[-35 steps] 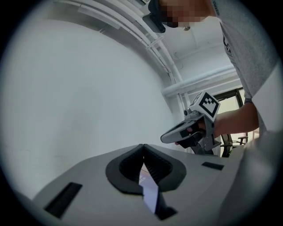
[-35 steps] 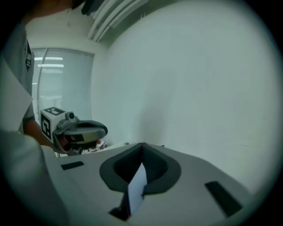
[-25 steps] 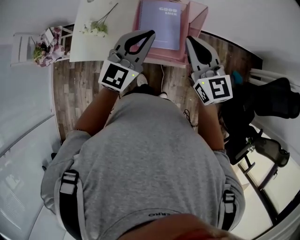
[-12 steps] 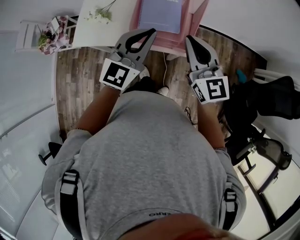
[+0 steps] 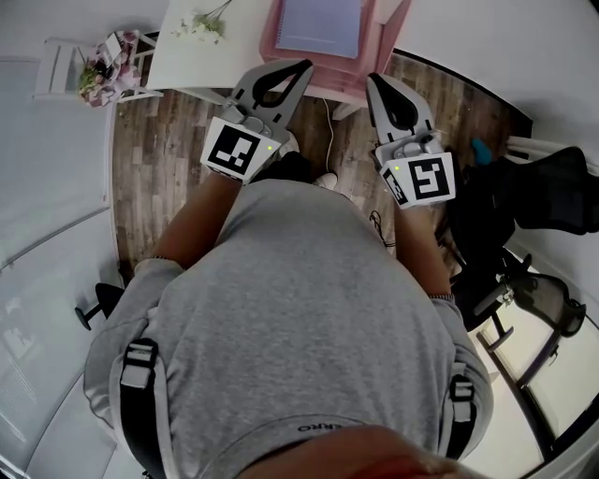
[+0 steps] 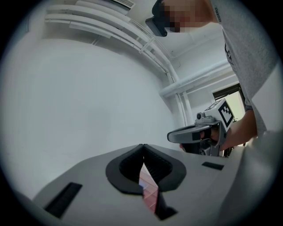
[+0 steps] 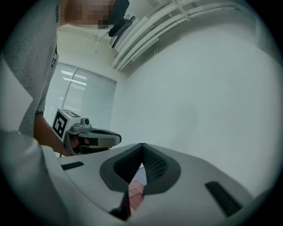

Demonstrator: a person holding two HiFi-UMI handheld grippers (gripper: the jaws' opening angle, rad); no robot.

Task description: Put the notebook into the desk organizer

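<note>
The left gripper (image 5: 301, 67) and the right gripper (image 5: 372, 80) are held side by side, each with its jaws pressed together and nothing between them. The purple notebook (image 5: 318, 26) is seen lying on the pink desk organizer (image 5: 386, 37), just beyond both grippers' tips.

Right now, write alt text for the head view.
Seen from above, a person in a grey shirt holds the left gripper and right gripper, both shut and empty, pointing toward a notebook on a pink organizer.
</note>
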